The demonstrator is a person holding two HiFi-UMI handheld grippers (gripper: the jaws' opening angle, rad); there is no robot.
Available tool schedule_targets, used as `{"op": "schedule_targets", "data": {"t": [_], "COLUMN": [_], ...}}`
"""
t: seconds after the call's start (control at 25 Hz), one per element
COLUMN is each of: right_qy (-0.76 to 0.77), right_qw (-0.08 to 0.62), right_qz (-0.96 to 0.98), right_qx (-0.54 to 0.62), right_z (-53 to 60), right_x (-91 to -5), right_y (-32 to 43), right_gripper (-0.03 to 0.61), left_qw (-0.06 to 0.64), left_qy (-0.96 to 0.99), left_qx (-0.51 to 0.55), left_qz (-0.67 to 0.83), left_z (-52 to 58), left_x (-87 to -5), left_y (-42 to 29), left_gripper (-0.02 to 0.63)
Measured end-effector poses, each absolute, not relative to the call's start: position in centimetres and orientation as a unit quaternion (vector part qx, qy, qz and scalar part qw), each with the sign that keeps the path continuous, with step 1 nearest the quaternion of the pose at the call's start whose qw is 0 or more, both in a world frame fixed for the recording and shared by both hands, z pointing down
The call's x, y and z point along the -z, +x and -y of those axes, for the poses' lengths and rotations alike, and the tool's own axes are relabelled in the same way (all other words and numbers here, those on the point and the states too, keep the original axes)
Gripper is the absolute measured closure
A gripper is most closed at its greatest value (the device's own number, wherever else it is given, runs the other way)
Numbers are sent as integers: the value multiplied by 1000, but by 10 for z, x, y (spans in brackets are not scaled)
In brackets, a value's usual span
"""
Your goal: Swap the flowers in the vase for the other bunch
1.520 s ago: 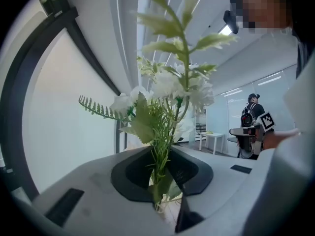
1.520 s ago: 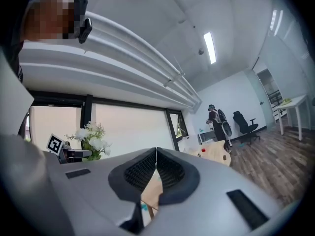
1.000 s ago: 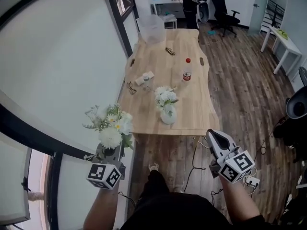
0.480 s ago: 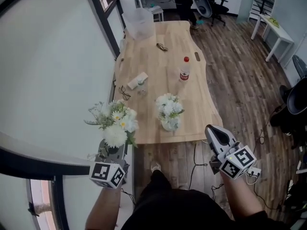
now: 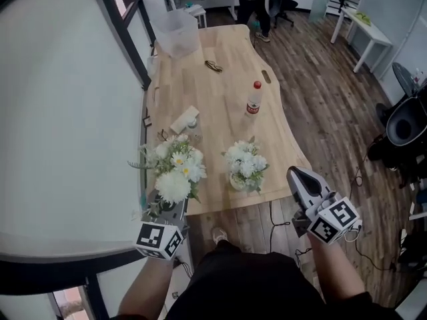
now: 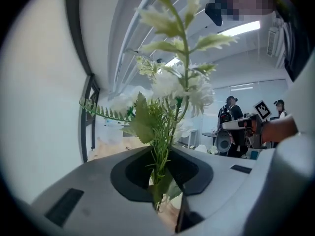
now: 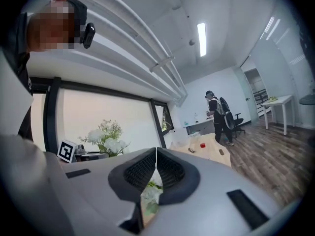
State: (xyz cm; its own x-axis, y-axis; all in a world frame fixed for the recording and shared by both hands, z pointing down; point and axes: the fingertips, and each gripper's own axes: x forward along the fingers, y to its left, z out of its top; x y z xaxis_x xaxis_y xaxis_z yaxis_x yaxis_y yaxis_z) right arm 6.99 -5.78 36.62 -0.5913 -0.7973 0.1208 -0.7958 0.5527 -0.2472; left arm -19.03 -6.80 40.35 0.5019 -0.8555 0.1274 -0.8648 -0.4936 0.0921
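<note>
Nearer the table (image 5: pixel 220 99) than before, clamping white bunch's (image 5: pixel 175 175) stems in left gripper (image 6: pixel 165 181); right gripper (image 7: pixel 156 156) shut, apparently empty, near vase (image 5: pixel 238 182).

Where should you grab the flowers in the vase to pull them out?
Low down, where the stems gather at the vase mouth, under the soft white flowers. The bunch stands upright near the front edge of the table, so the shut, empty right hand-held gripper could likely open, come in level from that side, then lift straight up.
</note>
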Motion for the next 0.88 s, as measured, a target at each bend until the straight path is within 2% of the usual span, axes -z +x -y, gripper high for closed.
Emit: {"op": "schedule_targets", "data": {"t": [0.44,0.68,0.88], "right_qy": [-493,-464,-422], "right_qw": [-28,-50,-36], "right_qz": [-857,-872,-894], "right_qx": [151,147,149], "right_z": [79,90,103], "right_x": [-372,-382,-392], "right_y": [51,45,38], "right_gripper": [551,551,551], "left_qw": [95,98,89], "left_qy": [894,894,887], "left_qx": [-27,-17,-30], "left_qz": [436,437,452], "left_z": [117,133,138], "left_x": [-424,-429,-426], "left_y": [-187,-180,-177], "left_gripper": [537,537,537]}}
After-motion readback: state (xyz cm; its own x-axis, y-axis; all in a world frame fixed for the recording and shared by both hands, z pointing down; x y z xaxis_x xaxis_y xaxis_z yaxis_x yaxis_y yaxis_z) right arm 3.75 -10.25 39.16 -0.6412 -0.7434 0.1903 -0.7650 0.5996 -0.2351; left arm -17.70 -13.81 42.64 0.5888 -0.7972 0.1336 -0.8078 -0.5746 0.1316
